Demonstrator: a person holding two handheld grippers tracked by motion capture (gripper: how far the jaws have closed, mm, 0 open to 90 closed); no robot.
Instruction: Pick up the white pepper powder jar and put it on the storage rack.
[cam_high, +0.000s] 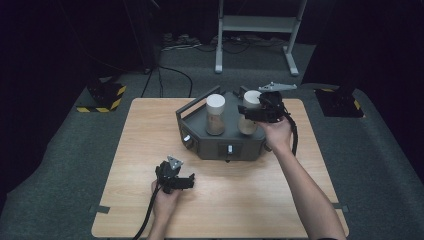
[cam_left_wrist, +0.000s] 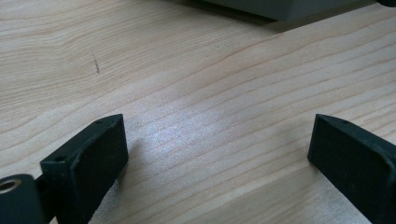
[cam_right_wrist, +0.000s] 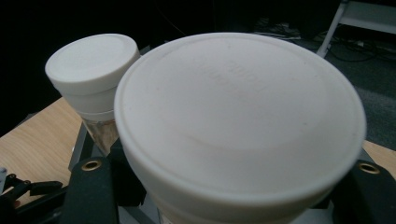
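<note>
Low in the high view, the left gripper (cam_high: 186, 183) rests wide open and empty on the pale wooden table (cam_high: 150, 150); its own view shows bare woodgrain. Upper right of centre, the right gripper (cam_high: 248, 114) clamps the upright white-lidded round jar (cam_high: 249, 119), standing vertical in the grey tray (cam_high: 200, 142); the right gripper view reveals faint lettering on its lid.

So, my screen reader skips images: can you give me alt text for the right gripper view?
A jar's wide white lid sits close to the camera, with the right gripper closed on the jar, one black jaw on each side of it. A second white-lidded jar stands behind at upper left, with the wooden table below.
</note>
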